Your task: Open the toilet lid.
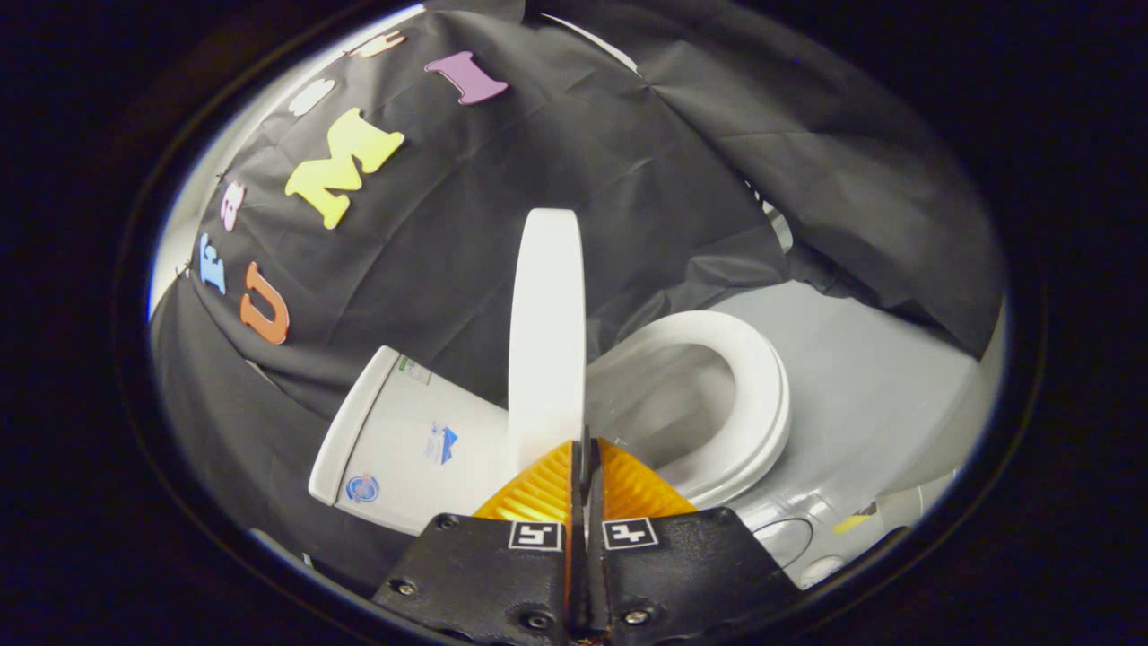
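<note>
The gripper [586, 449] has its fingers pressed together with nothing visibly held, and the lid [545, 332] stands raised on edge just ahead of the tips, between the tank [404, 431] and the seat [744, 395]. If the lid is not yet leaning on the tank, I judge it could drop back onto the seat, since nothing grips it. The booth's black cloth hangs beyond the tank, and nothing blocks the lid's swing towards it.

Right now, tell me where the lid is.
In the gripper view the lid stands raised on edge just ahead of the shut gripper, between the tank on one side and the seat on the other.
</note>
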